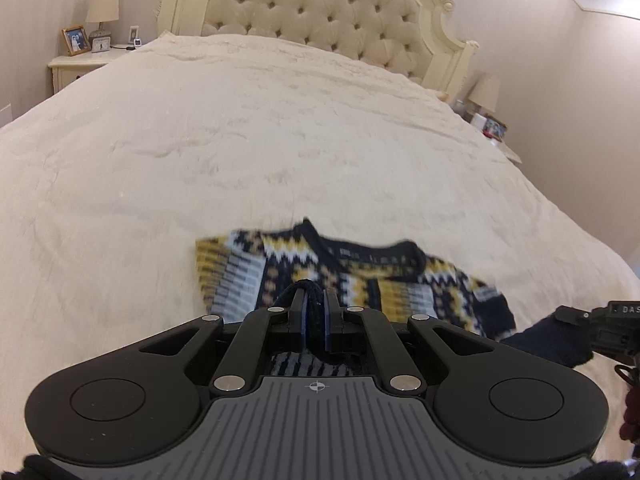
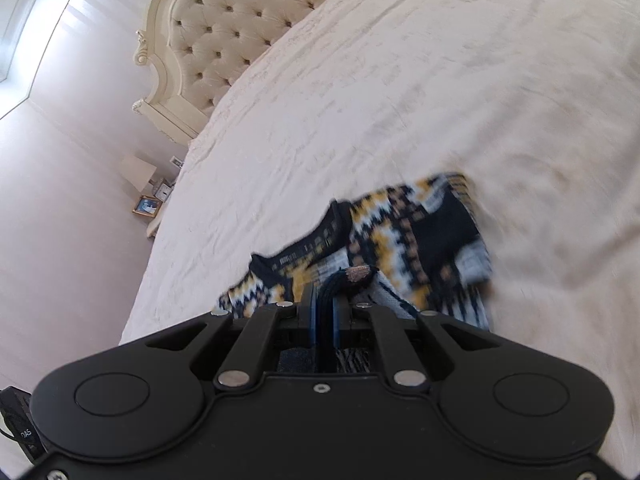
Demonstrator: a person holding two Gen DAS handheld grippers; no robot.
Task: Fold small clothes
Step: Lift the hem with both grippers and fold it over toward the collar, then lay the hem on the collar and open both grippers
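Note:
A small knitted sweater [image 1: 360,276] in navy, yellow and white lies on the cream bed cover [image 1: 240,152], its dark neckline facing the headboard. My left gripper [image 1: 315,298] is shut on a dark navy edge of the sweater. In the right wrist view the same sweater [image 2: 420,232] looks blurred, and my right gripper [image 2: 325,294] is shut on another dark knitted edge of it. At the right edge of the left wrist view the right gripper's body [image 1: 608,328] shows beside a dark part of the sweater.
The tufted cream headboard [image 1: 332,12] stands at the far end of the bed. A nightstand [image 1: 80,64] with a lamp, a picture frame and a clock is at the far left. Another lamp [image 1: 486,92] and frame stand at the far right.

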